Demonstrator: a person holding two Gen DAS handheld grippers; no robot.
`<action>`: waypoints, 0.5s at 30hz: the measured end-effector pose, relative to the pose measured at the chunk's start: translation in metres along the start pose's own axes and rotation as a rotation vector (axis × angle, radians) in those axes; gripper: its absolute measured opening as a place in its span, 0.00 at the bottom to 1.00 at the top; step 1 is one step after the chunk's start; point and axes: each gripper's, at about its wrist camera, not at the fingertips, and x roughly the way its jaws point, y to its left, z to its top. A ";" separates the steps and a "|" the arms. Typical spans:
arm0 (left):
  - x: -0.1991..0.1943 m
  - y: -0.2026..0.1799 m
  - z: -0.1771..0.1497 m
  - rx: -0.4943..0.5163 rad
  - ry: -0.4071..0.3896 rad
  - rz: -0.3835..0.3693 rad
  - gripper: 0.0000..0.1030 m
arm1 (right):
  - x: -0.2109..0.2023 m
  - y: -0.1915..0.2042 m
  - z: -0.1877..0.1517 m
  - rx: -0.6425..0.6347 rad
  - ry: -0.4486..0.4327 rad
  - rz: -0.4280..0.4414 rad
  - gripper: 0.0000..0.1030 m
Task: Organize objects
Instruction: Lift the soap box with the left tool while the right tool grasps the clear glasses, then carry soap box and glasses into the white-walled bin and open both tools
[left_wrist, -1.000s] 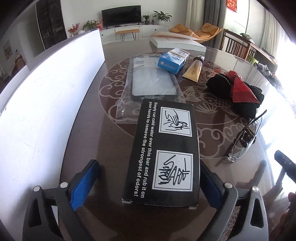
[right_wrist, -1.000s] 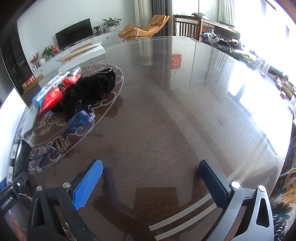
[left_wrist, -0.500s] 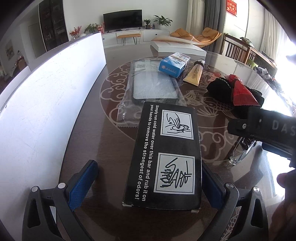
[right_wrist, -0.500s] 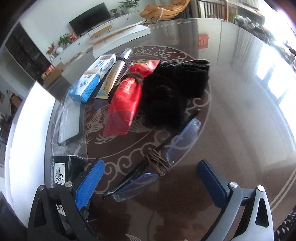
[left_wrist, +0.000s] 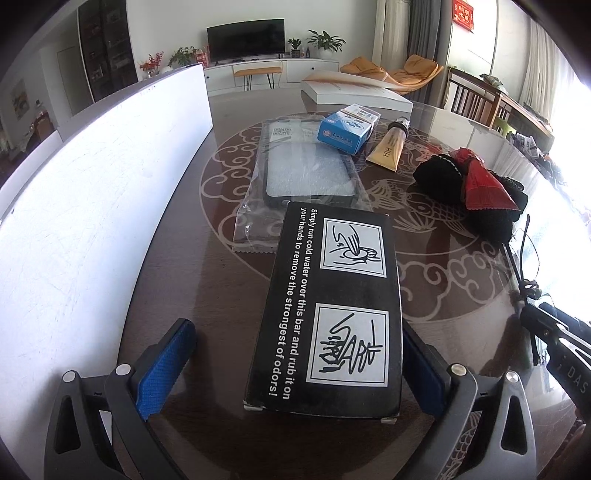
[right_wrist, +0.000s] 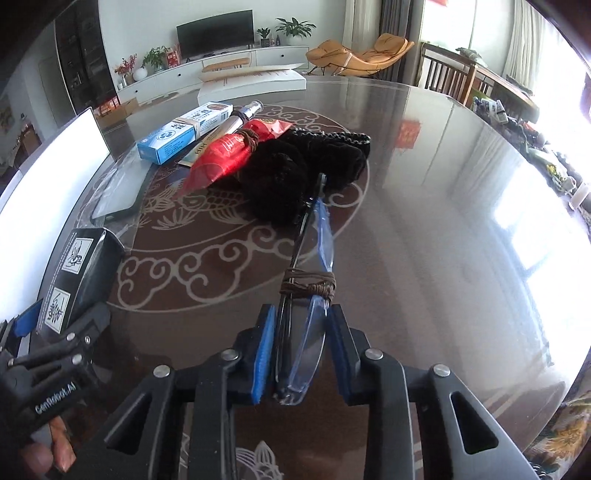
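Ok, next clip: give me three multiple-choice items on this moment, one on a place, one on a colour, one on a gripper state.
1. Where is the flat black printed box?
A. between the left gripper's open fingers
B. on top of the blue carton
C. under the black knitted cloth

2. What colour is the pouch lying on the black knitted cloth?
A. green
B. red
C. white

3. What is the right gripper doing?
A. open over bare table
B. shut on the yellow tube
C. shut on the clear folded glasses

Answers: 1 A, the box lies on the table between the spread blue pads. 2 B, the pouch is plainly red. 3 C, both pads press the folded glasses.
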 end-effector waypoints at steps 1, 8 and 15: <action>0.000 0.000 0.000 0.001 0.002 0.000 1.00 | -0.002 -0.006 -0.003 0.004 0.003 0.018 0.28; 0.003 0.002 0.008 0.046 0.096 -0.030 1.00 | -0.008 -0.071 -0.008 0.103 0.093 0.318 0.28; 0.006 0.001 0.017 0.102 0.129 -0.013 1.00 | -0.002 -0.069 0.007 0.093 0.175 0.311 0.44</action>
